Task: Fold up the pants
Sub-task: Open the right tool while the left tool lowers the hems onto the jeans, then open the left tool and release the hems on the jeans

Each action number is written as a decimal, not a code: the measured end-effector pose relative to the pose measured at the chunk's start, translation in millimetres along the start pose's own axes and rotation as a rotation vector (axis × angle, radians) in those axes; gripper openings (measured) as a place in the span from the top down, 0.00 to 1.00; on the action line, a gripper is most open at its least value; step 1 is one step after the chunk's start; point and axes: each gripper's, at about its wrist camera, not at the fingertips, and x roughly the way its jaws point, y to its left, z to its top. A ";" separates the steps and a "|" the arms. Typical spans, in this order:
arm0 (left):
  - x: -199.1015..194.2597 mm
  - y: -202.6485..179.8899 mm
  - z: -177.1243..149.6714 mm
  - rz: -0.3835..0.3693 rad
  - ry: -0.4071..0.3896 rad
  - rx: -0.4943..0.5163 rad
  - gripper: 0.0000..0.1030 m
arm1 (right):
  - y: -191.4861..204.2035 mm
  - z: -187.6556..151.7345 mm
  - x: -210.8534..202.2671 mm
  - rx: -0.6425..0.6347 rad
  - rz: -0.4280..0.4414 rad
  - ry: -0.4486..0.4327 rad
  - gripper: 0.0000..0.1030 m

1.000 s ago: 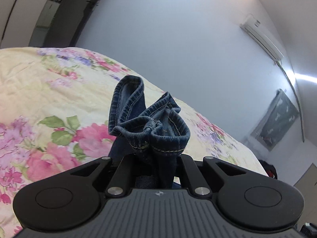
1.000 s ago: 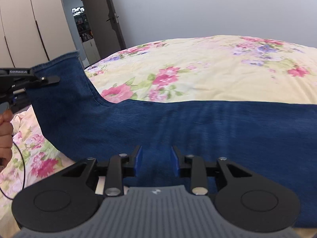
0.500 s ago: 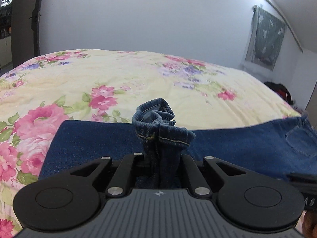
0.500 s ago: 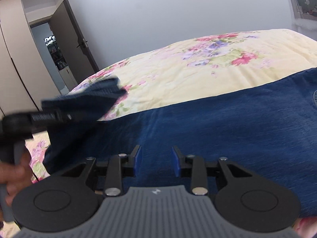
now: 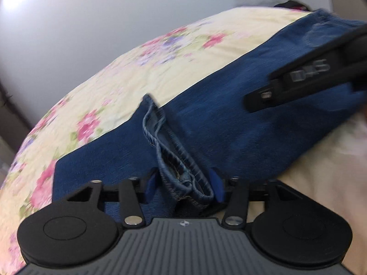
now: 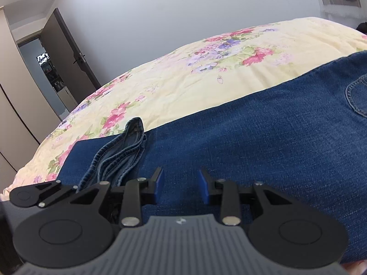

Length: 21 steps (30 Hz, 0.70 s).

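Blue jeans [image 5: 229, 114] lie flat across a floral bedspread [image 5: 137, 68]. Their leg end is folded back over them, and the bunched hem [image 5: 174, 160] rests on the denim. My left gripper [image 5: 183, 186] is opening; the hem lies loosely between its blue pads and is no longer pinched. In the right wrist view the same hem [image 6: 123, 151] lies left of my right gripper [image 6: 181, 184]. Its jaws stand partly apart just over the flat jeans [image 6: 252, 137], with nothing pinched between them. A back pocket [image 6: 357, 96] shows at the far right.
The bedspread [image 6: 206, 80] stretches bare beyond the jeans to a grey wall. A dark open door [image 6: 66, 64] and beige wardrobe fronts [image 6: 13, 103] stand at the left. The right gripper's black body [image 5: 309, 68] hangs over the jeans in the left wrist view.
My left gripper carried the hem across and down onto the spread jeans, rolled, and opened from a tight grip. My right gripper slid along the jeans toward the pocket end, with its gap unchanged.
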 end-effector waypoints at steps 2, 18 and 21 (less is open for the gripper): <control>-12.9 -3.4 -4.5 -0.091 -0.021 0.015 0.24 | -0.6 0.8 -0.4 0.012 0.003 -0.003 0.71; -44.9 198.5 -101.4 -0.019 -0.021 -0.932 0.16 | 48.7 -8.7 26.3 0.023 0.259 0.079 0.49; -41.9 211.6 -115.3 0.007 -0.015 -1.018 0.16 | 62.8 -13.9 36.1 -0.006 0.253 0.095 0.49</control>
